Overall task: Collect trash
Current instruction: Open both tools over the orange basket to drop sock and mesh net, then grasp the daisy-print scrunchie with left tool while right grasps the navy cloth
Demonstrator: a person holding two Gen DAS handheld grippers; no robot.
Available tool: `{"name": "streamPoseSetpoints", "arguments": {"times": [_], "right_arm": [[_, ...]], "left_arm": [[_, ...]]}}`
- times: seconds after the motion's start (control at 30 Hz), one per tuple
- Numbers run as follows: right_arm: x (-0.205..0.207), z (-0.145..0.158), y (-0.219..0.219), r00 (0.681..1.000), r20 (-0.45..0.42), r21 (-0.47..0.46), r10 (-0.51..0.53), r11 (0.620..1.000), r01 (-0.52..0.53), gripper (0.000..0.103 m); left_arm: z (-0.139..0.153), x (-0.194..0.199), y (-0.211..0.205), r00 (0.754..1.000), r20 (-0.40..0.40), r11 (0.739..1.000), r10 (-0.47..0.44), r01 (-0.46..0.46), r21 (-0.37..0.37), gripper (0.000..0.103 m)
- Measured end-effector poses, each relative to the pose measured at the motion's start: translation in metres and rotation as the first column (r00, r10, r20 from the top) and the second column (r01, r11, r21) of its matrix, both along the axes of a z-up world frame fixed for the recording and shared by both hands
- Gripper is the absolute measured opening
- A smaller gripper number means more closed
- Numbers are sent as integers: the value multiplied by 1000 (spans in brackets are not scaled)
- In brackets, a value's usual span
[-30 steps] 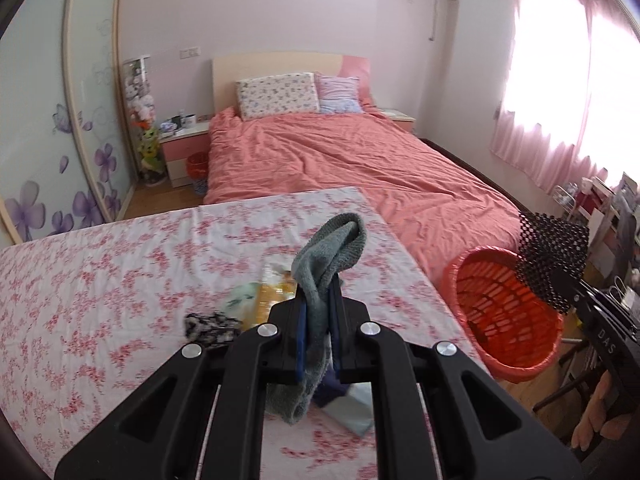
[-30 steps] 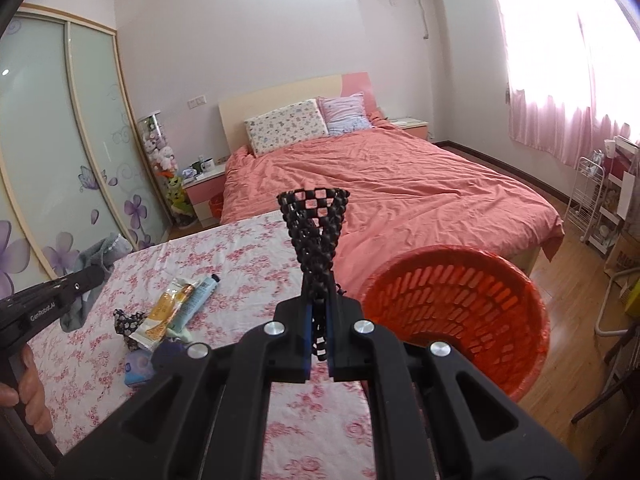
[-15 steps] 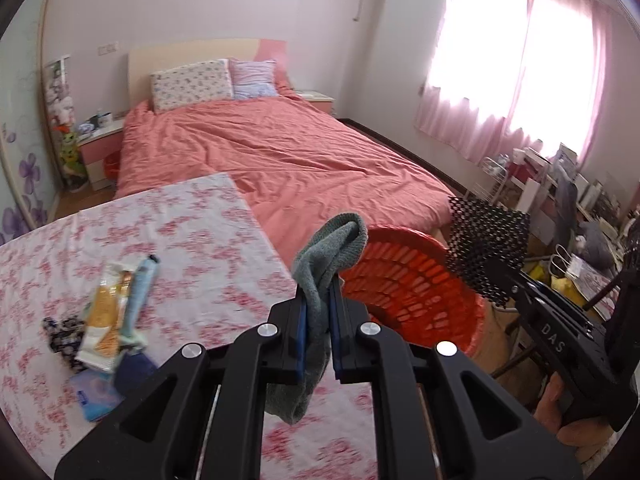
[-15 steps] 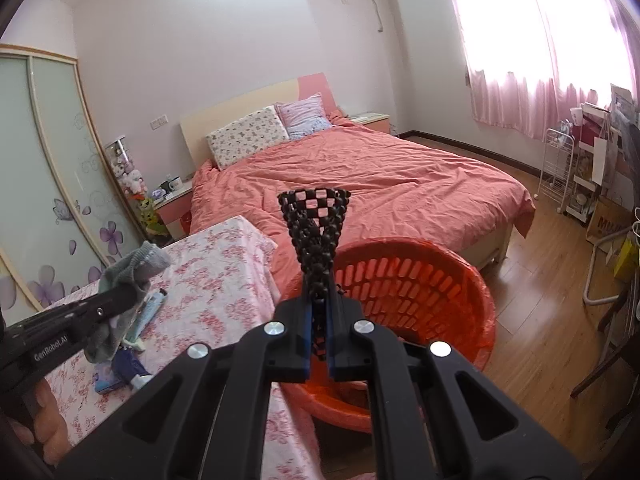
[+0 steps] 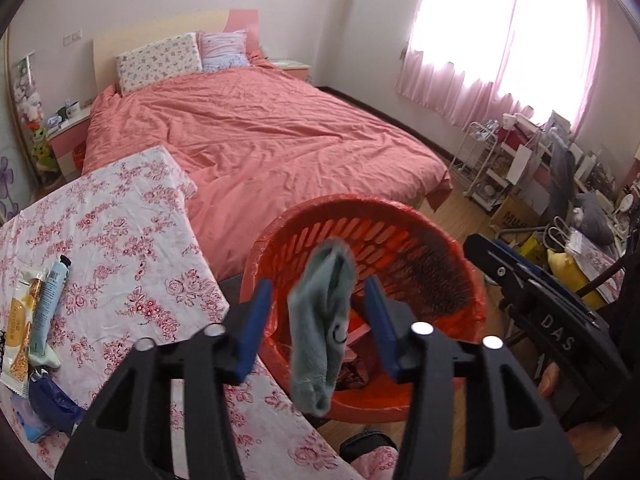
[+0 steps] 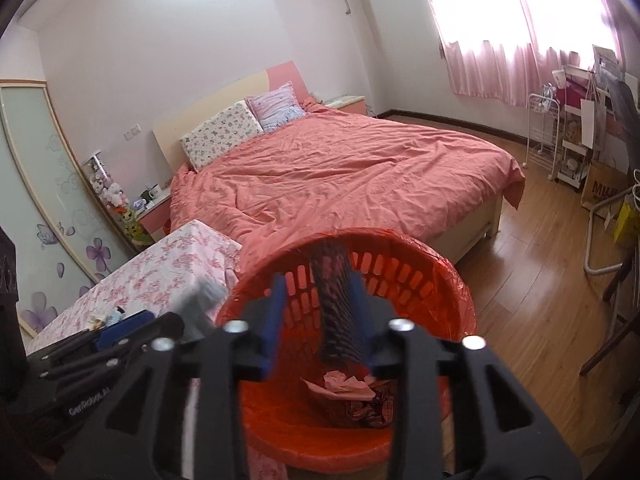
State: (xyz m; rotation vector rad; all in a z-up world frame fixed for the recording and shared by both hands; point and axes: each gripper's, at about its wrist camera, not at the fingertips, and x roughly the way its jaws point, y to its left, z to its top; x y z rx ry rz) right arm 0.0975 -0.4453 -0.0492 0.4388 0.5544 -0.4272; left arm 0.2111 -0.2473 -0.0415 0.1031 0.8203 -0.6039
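Sock (image 5: 320,320) over basket (image 5: 460,248), bed (image 5: 260,136) behind

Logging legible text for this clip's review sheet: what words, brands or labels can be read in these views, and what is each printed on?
"DAS": on the side of the right gripper, seen from the left wrist.
"GenRobot.AI": on the body of the left gripper, seen from the right wrist; partly blurred.
"MUJI": on the brown paper bag by the white cart; cut off at the edge.
Print on the snack wrapper and tube: too small to read.
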Motion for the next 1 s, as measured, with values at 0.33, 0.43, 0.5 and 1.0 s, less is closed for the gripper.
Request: {"name": "streamPoseSetpoints", "arguments": {"times": [0.33, 0.43, 0.5, 1.0], "right_arm": [[5, -21, 15, 999, -53, -31, -14, 999, 12, 57], [8, -17, 28, 998, -57, -43, 11, 999, -14, 59], [11, -14, 41, 997, -63, -50, 35, 998, -39, 59], [52, -8, 185, 939, -101, -49, 330, 941, -336, 62]], "left_arm": [[3, -8, 37, 991, 95, 991, 96, -104, 88, 70], [7, -13, 56, 982, 144, 984, 120, -137, 111, 71], [9, -14, 72, 978, 156, 981, 140, -158, 113, 71], [18, 0, 228, 887, 150, 891, 436, -449, 65, 71]]}}
